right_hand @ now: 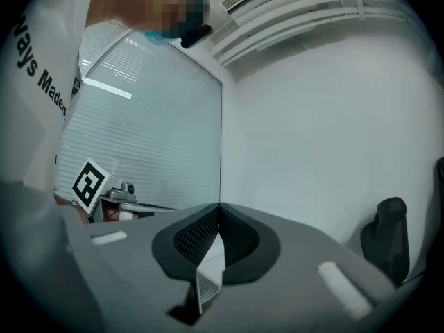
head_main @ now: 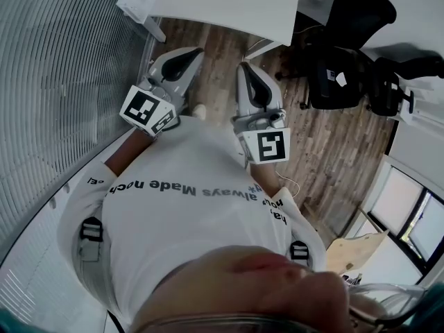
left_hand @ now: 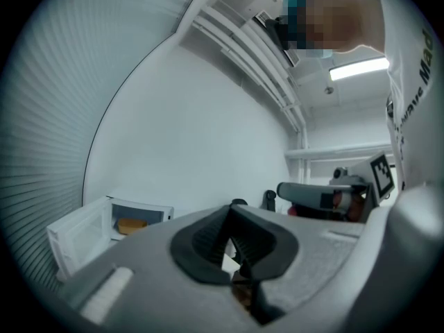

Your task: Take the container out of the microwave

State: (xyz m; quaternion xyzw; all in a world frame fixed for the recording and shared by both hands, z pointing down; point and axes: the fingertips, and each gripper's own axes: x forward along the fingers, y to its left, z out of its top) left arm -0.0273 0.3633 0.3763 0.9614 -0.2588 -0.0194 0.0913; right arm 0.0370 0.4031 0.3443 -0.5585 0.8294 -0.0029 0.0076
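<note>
White shirt [head_main: 187, 214], dark letters, low down; black strap clips [head_main: 91, 229] each side; grey left gripper [head_main: 189, 55], right gripper [head_main: 248, 71] above.

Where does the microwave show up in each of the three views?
Head view: not in it.
Left gripper view: lower left, the microwave against the white wall, its door swung open to the left, a yellowish container inside.
Right gripper view: not in it.
Shared landmark: the slatted blinds, at the left of the head view, along the left edge of the left gripper view, and left of the room corner in the right gripper view.
</note>
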